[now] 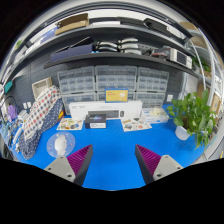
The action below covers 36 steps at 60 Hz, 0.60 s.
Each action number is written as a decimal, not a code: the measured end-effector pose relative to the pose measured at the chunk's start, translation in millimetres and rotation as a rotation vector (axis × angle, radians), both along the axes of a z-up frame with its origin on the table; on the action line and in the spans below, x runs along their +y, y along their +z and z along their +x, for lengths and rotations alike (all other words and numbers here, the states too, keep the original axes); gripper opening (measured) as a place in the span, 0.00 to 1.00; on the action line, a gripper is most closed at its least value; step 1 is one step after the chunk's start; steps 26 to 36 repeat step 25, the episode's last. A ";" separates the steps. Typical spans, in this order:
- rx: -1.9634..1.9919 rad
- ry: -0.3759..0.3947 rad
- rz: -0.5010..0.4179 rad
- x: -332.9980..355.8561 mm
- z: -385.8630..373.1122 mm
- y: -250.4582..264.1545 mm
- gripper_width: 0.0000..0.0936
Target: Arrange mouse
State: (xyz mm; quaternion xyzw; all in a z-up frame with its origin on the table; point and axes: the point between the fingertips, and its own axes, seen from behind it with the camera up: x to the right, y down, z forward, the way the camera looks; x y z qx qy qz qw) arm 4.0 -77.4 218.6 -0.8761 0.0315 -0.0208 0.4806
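The blue tabletop point(115, 160) carries a white box point(100, 120) near its far edge, with a grey drawer cabinet point(112, 82) directly behind the box and a yellow label point(116, 96) on the cabinet front. A potted green plant point(190, 115) stands to the right of the box, and a checkered red-and-blue panel point(42, 112) leans to its left. Shelves point(110, 45) holding stacked items run above the cabinet.

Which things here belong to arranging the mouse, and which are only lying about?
For the job: the tongs, open and empty; the blue table. I cannot make out a mouse.
Lying about: potted plant, small fan, drawer cabinet, shelves.
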 end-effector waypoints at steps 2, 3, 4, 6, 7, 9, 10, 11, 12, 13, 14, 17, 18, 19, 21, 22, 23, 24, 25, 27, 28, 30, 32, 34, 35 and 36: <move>0.002 0.005 0.004 -4.7 4.0 1.5 0.92; 0.004 0.008 0.006 -6.7 5.7 2.1 0.92; 0.006 0.011 0.008 -8.8 7.5 2.5 0.92; 0.007 0.016 0.011 -11.9 10.9 3.5 0.92; 0.007 0.017 0.013 -13.1 13.6 3.9 0.92; 0.006 0.017 0.016 -15.7 17.4 4.9 0.93; 0.005 0.016 0.018 -16.7 19.6 5.3 0.93; 0.004 0.015 0.021 -17.6 21.4 5.9 0.92; 0.004 0.015 0.022 -18.4 22.8 6.3 0.92; 0.004 0.015 0.024 -19.1 24.1 6.9 0.92; 0.004 0.015 0.027 -20.0 25.3 7.5 0.92; 0.005 0.015 0.031 -22.0 27.8 8.7 0.92; 0.007 0.016 0.031 -22.6 28.5 8.4 0.92; 0.008 0.016 0.031 -23.3 29.1 8.2 0.92; 0.010 0.016 0.031 -24.4 30.5 7.6 0.92; 0.011 0.016 0.031 -25.1 31.4 7.4 0.92; 0.012 0.016 0.031 -25.6 32.4 7.1 0.92; 0.012 0.016 0.031 -26.1 33.3 6.7 0.92; 0.013 0.016 0.030 -26.0 34.5 6.6 0.92; 0.013 0.016 0.030 -26.0 34.5 6.6 0.92; 0.013 0.016 0.030 -26.0 34.5 6.6 0.92; 0.013 0.016 0.030 -26.0 34.5 6.6 0.92; 0.013 0.016 0.030 -26.0 34.5 6.6 0.92; 0.013 0.016 0.030 -26.0 34.5 6.6 0.92; 0.013 0.016 0.030 -26.0 34.5 6.6 0.92; 0.013 0.016 0.030 -26.0 34.5 6.6 0.92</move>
